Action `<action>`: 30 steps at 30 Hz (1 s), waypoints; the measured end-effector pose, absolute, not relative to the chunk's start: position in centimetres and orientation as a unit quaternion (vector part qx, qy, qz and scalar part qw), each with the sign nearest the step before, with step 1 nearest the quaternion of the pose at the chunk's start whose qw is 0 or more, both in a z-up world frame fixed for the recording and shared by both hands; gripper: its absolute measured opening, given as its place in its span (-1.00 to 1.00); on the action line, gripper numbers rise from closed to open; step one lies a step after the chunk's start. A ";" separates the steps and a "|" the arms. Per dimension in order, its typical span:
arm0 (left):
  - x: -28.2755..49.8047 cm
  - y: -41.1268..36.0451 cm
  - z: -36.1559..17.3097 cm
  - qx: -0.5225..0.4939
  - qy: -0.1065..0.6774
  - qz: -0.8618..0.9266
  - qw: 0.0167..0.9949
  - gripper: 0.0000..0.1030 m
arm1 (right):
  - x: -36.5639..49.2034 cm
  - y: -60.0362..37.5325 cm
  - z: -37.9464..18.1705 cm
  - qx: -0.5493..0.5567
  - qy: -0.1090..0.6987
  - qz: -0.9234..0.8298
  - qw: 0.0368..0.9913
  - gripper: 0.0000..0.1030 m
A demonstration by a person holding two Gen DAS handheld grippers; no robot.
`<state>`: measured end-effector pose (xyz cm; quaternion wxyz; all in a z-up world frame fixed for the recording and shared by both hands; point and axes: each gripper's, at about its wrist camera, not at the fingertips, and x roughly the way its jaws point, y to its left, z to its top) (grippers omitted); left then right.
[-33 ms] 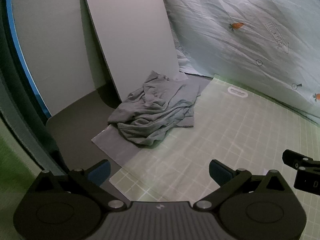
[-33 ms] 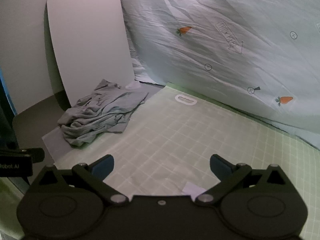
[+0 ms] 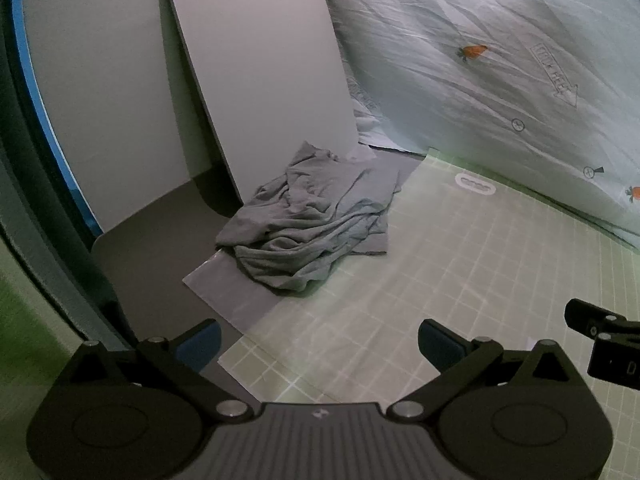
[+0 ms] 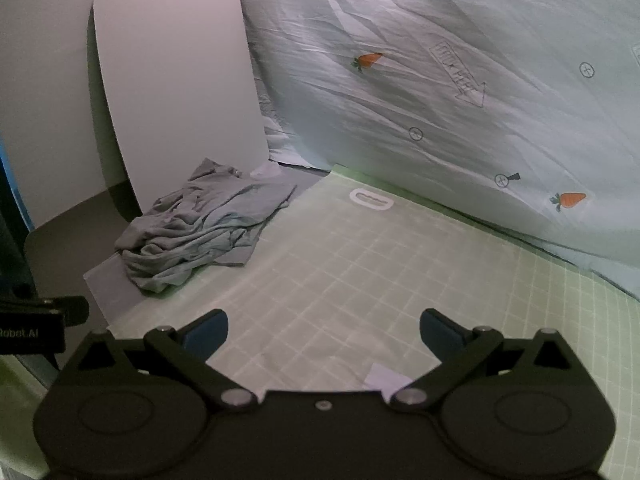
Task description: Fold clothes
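Grey crumpled cotton garment (image 3: 312, 224) is what the task turns on, though nearest the cameras are the two black handheld grippers. The left gripper (image 3: 320, 340) and the right gripper (image 4: 324, 332) each have their blue-padded jaws spread wide, with nothing between them. Both hover low over the near edge of the pale green gridded mat (image 3: 460, 280).

Set against the pictures of the same instant, nothing has shifted. Neither the cloth nor the grippers has moved, so the task stands as it did.

One small pale paper slip (image 4: 386, 376) lies on the mat just ahead of the right gripper. Further on, at the mat's far left corner, the garment sits bunched and rumpled, not folded. It lies partly on the mat and partly on one thin grey sheet (image 3: 224, 292) spread over the dark counter (image 3: 152, 260). I judge it to be one piece, though the creases could hide a second.

Behind it leans one white round-cornered board (image 3: 260, 80). One pale printed bedsheet (image 4: 460, 20) hangs along the far edge, showing two orange carrots.
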<state>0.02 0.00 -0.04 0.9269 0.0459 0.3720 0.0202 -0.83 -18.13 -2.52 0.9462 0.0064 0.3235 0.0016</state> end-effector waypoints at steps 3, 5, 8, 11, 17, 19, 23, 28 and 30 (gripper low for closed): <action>0.1 0.0 -0.1 0.046 0.373 0.021 0.926 1.00 | -0.8 -18.4 -2.5 0.006 0.324 0.002 0.946 1.00; 0.1 0.0 -0.2 0.046 0.374 0.022 0.926 1.00 | -0.8 -18.5 -2.5 0.006 0.324 0.003 0.946 1.00; 0.2 0.0 -0.2 0.046 0.375 0.024 0.926 1.00 | -0.8 -18.7 -2.5 0.005 0.325 0.003 0.946 1.00; 0.4 0.1 -0.2 0.045 0.376 0.024 0.925 1.00 | -0.7 -19.0 -2.4 0.005 0.326 0.004 0.945 1.00; 0.5 0.5 -0.4 0.046 0.377 0.023 0.925 1.00 | -0.2 -19.2 -2.4 0.006 0.328 0.004 0.945 1.00; 0.5 0.6 -0.4 0.047 0.377 0.024 0.925 1.00 | -0.2 -19.3 -2.4 0.007 0.328 0.003 0.945 1.00; 0.6 0.7 -0.5 0.047 0.377 0.026 0.925 1.00 | -0.2 -19.2 -2.5 0.008 0.330 0.004 0.944 1.00; 0.5 0.7 -0.7 0.047 0.378 0.024 0.924 1.00 | -0.1 -19.3 -2.5 0.008 0.332 0.004 0.943 1.00; 0.6 0.8 -0.6 0.048 0.378 0.023 0.924 1.00 | 0.0 -19.3 -2.5 0.009 0.333 0.003 0.943 1.00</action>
